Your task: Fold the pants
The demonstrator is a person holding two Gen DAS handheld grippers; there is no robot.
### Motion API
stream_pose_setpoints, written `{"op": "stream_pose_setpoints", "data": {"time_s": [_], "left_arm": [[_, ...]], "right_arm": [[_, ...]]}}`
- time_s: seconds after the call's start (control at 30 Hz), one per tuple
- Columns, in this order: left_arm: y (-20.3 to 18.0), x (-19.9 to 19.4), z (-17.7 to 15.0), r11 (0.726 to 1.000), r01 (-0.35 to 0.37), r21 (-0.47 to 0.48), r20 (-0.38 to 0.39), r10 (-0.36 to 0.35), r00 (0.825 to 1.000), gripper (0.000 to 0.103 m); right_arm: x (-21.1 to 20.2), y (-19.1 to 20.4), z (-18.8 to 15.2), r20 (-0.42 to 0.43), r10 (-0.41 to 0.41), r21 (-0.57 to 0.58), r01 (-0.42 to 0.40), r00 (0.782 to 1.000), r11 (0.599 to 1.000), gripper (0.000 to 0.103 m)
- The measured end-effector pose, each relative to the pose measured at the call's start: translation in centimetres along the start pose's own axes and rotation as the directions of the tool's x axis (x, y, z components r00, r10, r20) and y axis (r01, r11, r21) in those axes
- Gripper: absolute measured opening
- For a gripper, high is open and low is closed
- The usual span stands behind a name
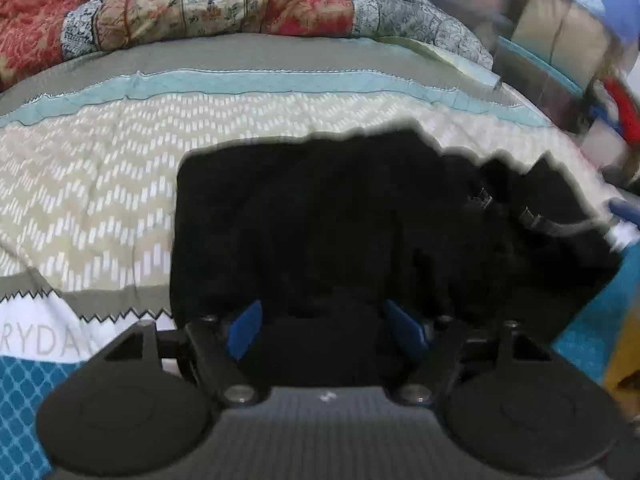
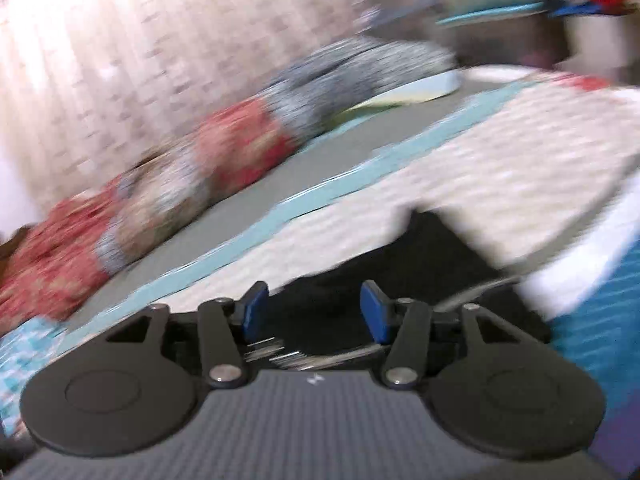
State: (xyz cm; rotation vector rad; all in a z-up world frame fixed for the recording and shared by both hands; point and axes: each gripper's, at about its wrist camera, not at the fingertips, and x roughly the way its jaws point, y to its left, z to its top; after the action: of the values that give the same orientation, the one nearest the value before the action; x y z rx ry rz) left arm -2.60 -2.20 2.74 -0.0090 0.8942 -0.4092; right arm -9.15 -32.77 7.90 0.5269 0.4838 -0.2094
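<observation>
Bedspread (image 1: 120,184) is my landmark: striped, with grey, light-blue and beige zigzag bands, then a white band and a teal lattice band at its near edge. A rumpled floral quilt (image 1: 192,4) in red, cream and blue patches lies along its far side.

Containers: off the bedspread's far right corner stands a tan box (image 1: 560,36) among blurred clutter; I can't tell what it holds.

Writing: the white band carries grey letters, "RYDA" (image 1: 48,342) readable, the rest cut off by my tool.

Pants (image 1: 360,232): black, lying in a broad flat slab on the bedspread's beige and white bands, toward its right side. Their right end is ragged and bunched, with a light-tipped drawcord (image 1: 560,228) trailing off toward the bedspread's right edge.

My left gripper (image 1: 326,330) hangs over the pants' near edge, blue pads (image 1: 246,330) spread fairly wide with black cloth showing between them; neither pad pinches it.

My right gripper (image 2: 316,310), in a heavily blurred view, sits over the pants (image 2: 432,264) too, pads (image 2: 376,310) moderately apart with nothing gripped. The drawcord (image 2: 472,292) streaks just beside its right pad.
</observation>
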Motion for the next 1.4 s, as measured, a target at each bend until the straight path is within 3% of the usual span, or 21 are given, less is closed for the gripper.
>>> {"op": "stream_pose_setpoints", "data": {"time_s": [0.1, 0.17, 0.23, 0.37, 0.43, 0.5, 0.6, 0.73, 0.83, 0.87, 0.93, 0.97, 1.0, 1.07, 1.17, 1.23, 1.33, 1.4], "left_arm": [[-0.4, -1.5, 0.9, 1.0, 0.022, 0.002, 0.003, -0.022, 1.0, 0.071], [-0.1, -2.9, 1.7, 0.999, 0.046, -0.026, 0.023, -0.045, 0.999, 0.072], [0.3, -4.6, 2.5, 0.997, 0.052, -0.059, 0.074, -0.047, 0.996, 0.076], [0.8, -7.2, 4.2, 0.99, 0.066, -0.121, 0.14, -0.049, 0.989, 0.079], [0.5, -7.5, 5.1, 0.988, 0.081, -0.134, 0.14, -0.062, 0.988, 0.081], [-0.3, -7.2, 6.2, 0.985, 0.109, -0.136, 0.12, -0.093, 0.988, 0.087], [-2.5, -6.1, 8.3, 0.979, 0.174, -0.104, 0.096, -0.165, 0.982, 0.092], [-7.0, -4.4, 11.3, 0.958, 0.288, 0.002, 0.07, -0.288, 0.955, 0.101], [-9.2, -1.7, 13.0, 0.936, 0.351, 0.01, -0.01, -0.351, 0.936, 0.103], [-9.5, -0.6, 13.2, 0.932, 0.363, -0.008, -0.044, -0.363, 0.931, 0.101], [-9.0, 1.3, 13.5, 0.929, 0.367, -0.05, -0.085, -0.37, 0.925, 0.056], [-8.6, 1.8, 13.6, 0.92, 0.386, -0.065, -0.101, -0.391, 0.915, 0.027], [-7.8, 1.8, 13.7, 0.913, 0.396, -0.096, -0.093, -0.404, 0.91, 0.018], [-6.1, 0.3, 13.7, 0.898, 0.423, -0.119, -0.027, -0.428, 0.903, 0.017], [-4.7, -3.4, 13.1, 0.93, 0.368, -0.011, 0.084, -0.365, 0.927, 0.017], [-2.5, -5.5, 12.1, 0.949, 0.316, 0.001, 0.134, -0.313, 0.94, 0.017], [1.6, -7.0, 10.3, 0.959, 0.273, -0.082, 0.156, -0.258, 0.953, 0.017], [5.1, -6.5, 8.3, 0.946, 0.251, -0.205, 0.134, -0.227, 0.965, 0.017]], "right_arm": [[0.3, -4.2, 0.5, 0.003, -0.099, 0.042, 0.099, 0.995, 0.994, 0.073], [1.3, -5.6, 0.5, -0.017, -0.127, 0.073, 0.128, 0.992, 0.989, 0.074], [2.4, -6.5, 0.3, -0.045, -0.119, 0.123, 0.124, 0.992, 0.985, 0.075], [3.4, -6.7, -0.9, -0.143, -0.006, 0.171, 0.03, 0.99, 0.985, 0.069], [3.3, -5.0, -1.1, -0.169, -0.012, 0.11, 0.031, 0.985, 0.993, 0.029], [2.2, -3.0, -0.9, -0.137, 0.027, 0.071, -0.017, 0.99, 0.997, 0.025], [-0.5, 2.1, -0.9, -0.075, 0.085, -0.133, -0.095, 0.994, 0.987, 0.025], [-2.4, 7.5, -2.2, -0.055, 0.178, -0.308, -0.186, 0.982, 0.933, 0.024], [-2.1, 9.5, -3.1, -0.063, 0.214, -0.387, -0.221, 0.975, 0.895, 0.025], [-2.2, 9.9, -3.3, -0.07, 0.23, -0.396, -0.238, 0.971, 0.887, 0.024], [-2.4, 10.7, -3.3, -0.08, 0.261, -0.405, -0.27, 0.962, 0.873, 0.024], [-2.3, 11.4, -3.4, -0.092, 0.276, -0.421, -0.289, 0.957, 0.86, 0.024], [-2.3, 12.1, -3.5, -0.106, 0.284, -0.434, -0.301, 0.953, 0.849, 0.024], [-2.5, 13.3, -3.8, -0.111, 0.306, -0.46, -0.322, 0.946, 0.828, 0.024], [-2.9, 15.6, -3.8, -0.135, 0.374, -0.483, -0.39, 0.918, 0.784, 0.024], [-2.7, 17.9, -4.2, -0.169, 0.417, -0.504, -0.441, 0.893, 0.742, 0.024], [-2.3, 21.1, -6.1, -0.244, 0.453, -0.543, -0.508, 0.857, 0.668, 0.024], [-1.3, 22.7, -7.8, -0.309, 0.448, -0.552, -0.542, 0.839, 0.634, 0.024]]}}
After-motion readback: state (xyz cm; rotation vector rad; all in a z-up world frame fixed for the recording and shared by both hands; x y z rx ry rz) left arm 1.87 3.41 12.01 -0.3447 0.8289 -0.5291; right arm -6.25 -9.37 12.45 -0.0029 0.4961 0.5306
